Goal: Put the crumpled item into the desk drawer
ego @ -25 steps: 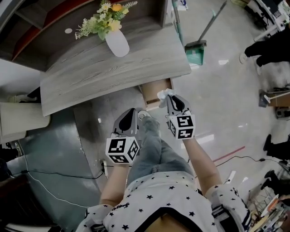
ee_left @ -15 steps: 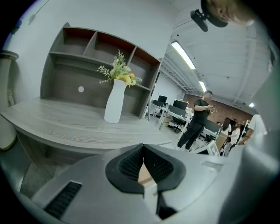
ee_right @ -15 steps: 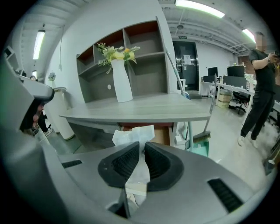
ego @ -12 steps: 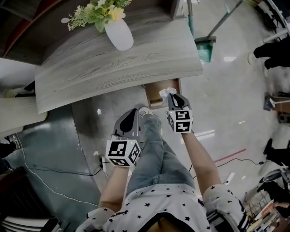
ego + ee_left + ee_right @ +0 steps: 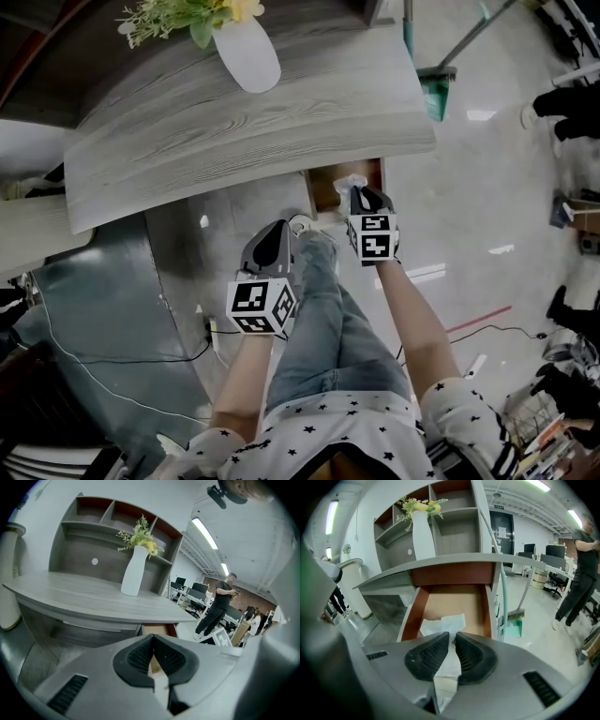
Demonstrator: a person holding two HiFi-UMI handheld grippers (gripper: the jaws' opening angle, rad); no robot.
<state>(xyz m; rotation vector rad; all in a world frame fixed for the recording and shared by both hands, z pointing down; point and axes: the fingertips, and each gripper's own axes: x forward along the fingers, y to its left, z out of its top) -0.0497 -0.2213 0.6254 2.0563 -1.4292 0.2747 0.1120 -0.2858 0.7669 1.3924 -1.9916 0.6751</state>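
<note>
right gripper: jaws opening, crumpled paper still between its pads | crumpled paper: sticks out over the open drawer, under the worktop | left gripper: closed, nothing in it, back from the drawer

Drawer mostly under the desk (vase top beyond frame edge)
</note>
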